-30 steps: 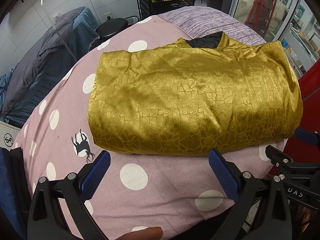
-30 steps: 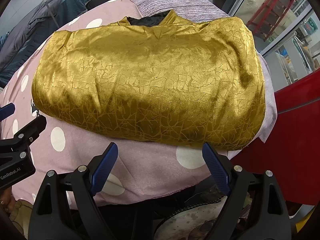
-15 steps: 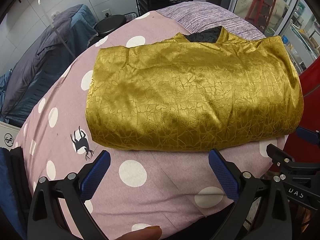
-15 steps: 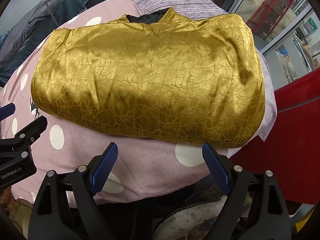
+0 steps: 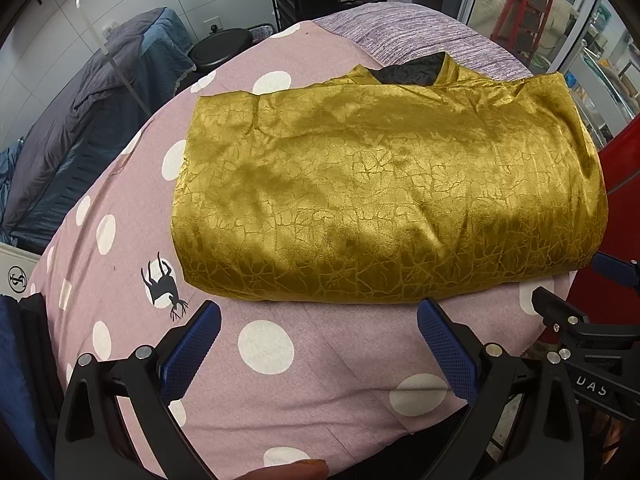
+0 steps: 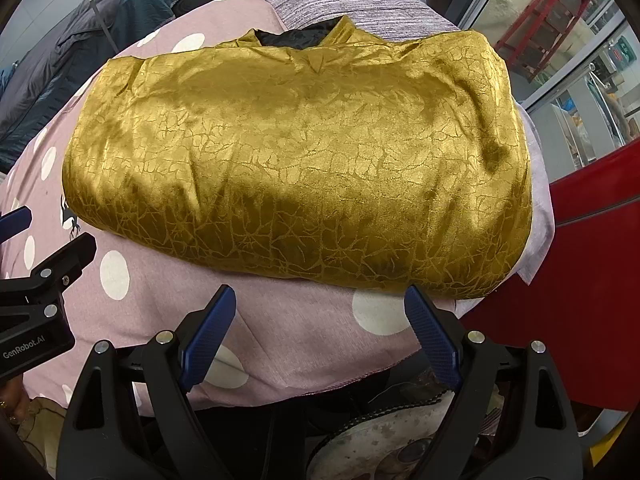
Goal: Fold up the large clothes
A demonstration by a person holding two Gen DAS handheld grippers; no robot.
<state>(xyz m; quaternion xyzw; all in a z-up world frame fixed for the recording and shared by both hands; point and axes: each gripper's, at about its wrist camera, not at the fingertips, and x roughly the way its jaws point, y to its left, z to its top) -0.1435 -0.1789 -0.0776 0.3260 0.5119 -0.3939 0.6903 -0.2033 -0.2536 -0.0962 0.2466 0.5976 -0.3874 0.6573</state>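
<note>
A gold, crackle-patterned garment (image 5: 384, 196) lies folded into a thick rectangle on a counter covered with a pink polka-dot cloth (image 5: 320, 364). Its long axis runs left to right, straight across the direction both tongs point. Dark lining (image 5: 412, 72) shows at the collar on its far edge, and its rounded near edge faces the tongs. The left tongs (image 5: 320, 344) are spread wide with nothing between them, poised over bare pink cloth just short of that near edge, toward the garment's left half. The right tongs (image 6: 320, 328) are likewise spread and empty, close to the near edge toward the garment's right half, which reaches almost to the counter's right edge. The garment lies ahead of both, neither touching it. Each hand seems about equally near its own end, so a next fold would likely need both together.
</note>
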